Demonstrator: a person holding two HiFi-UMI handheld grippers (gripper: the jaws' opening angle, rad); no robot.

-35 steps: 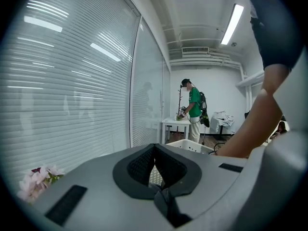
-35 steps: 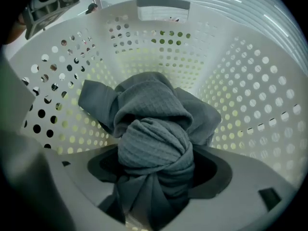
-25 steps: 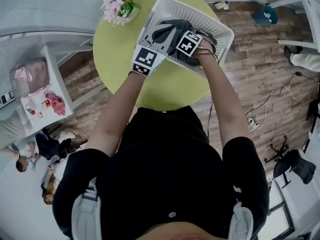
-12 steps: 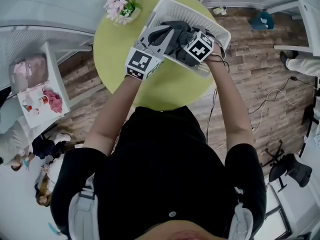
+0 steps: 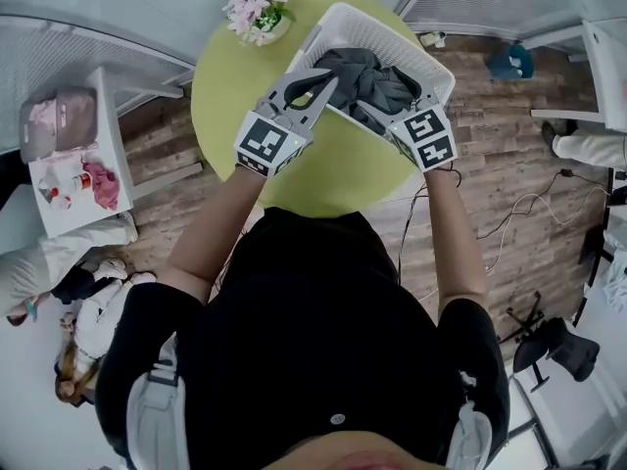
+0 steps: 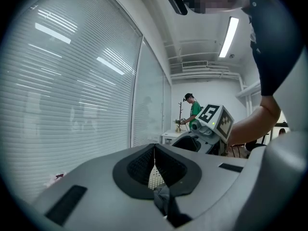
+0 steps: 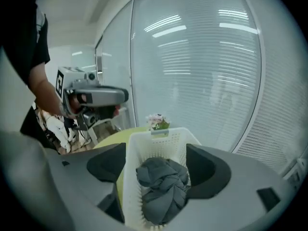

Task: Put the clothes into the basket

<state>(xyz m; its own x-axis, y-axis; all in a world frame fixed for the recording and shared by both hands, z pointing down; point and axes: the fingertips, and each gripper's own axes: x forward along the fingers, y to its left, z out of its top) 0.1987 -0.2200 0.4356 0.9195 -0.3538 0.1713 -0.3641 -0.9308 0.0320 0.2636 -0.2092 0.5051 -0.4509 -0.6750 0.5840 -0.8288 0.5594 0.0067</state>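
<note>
A white mesh basket (image 5: 423, 59) (image 7: 144, 177) stands at the far right of the round green table (image 5: 333, 169). Crumpled dark grey clothes (image 5: 370, 78) (image 7: 161, 189) lie inside it. My left gripper (image 5: 312, 88) (image 6: 154, 148) hovers at the basket's near-left rim. It is shut, with a fold of the dark cloth (image 6: 166, 207) caught low between its jaws. My right gripper (image 5: 392, 125) (image 7: 156, 162) is at the basket's near-right rim. It is open and holds nothing, with the basket seen between its jaws.
A pot of pink flowers (image 5: 257, 13) (image 7: 157, 122) sits on the table behind the basket. At the left are a white side table (image 5: 73, 164) with pink items and people on the floor (image 5: 59, 282). Cables (image 5: 519, 223) and a chair (image 5: 558, 346) lie on the wooden floor at the right.
My right gripper has drawn back off the clothes to the basket's near-right rim. The left gripper has shifted a little back and left. The clothes stay in the basket.
</note>
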